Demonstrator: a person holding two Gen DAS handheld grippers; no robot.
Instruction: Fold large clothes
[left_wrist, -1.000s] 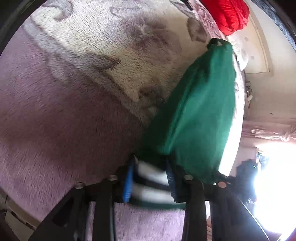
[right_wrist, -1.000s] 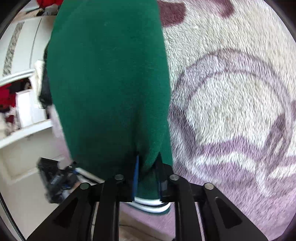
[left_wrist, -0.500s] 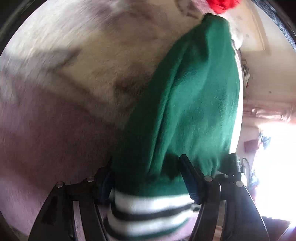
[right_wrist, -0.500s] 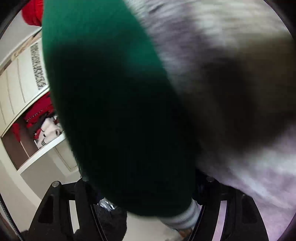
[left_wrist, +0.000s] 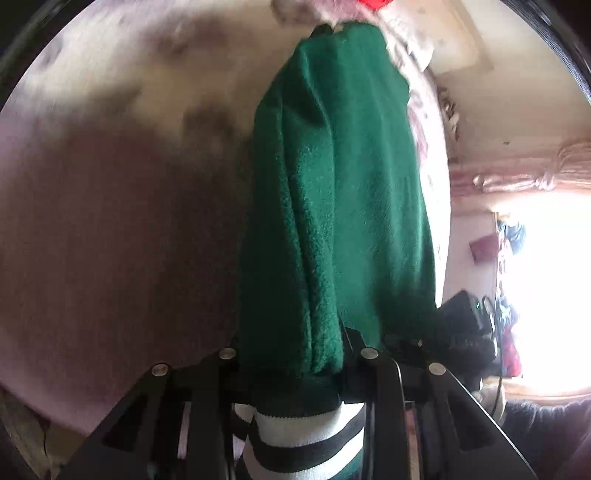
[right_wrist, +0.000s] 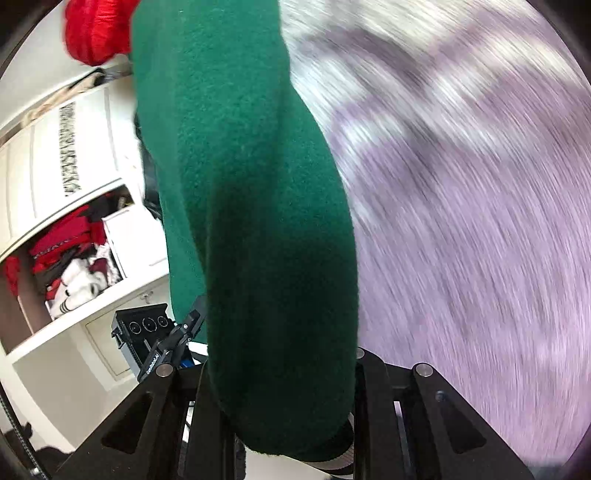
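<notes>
L gripper just closed, clamped on green sweater; R gripper likewise, over purple blanket.

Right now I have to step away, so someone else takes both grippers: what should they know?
Left gripper: jaws just closed on the green sweater near its striped hem.
Right gripper: jaws just closed on the same sweater, bunched between them.
Sweater stretches from both grippers across the purple-and-cream blanket.
Done: both grips set.
Left: the fold itself; how far along it is cannot be seen.

Green sweater, white-striped hem
</notes>
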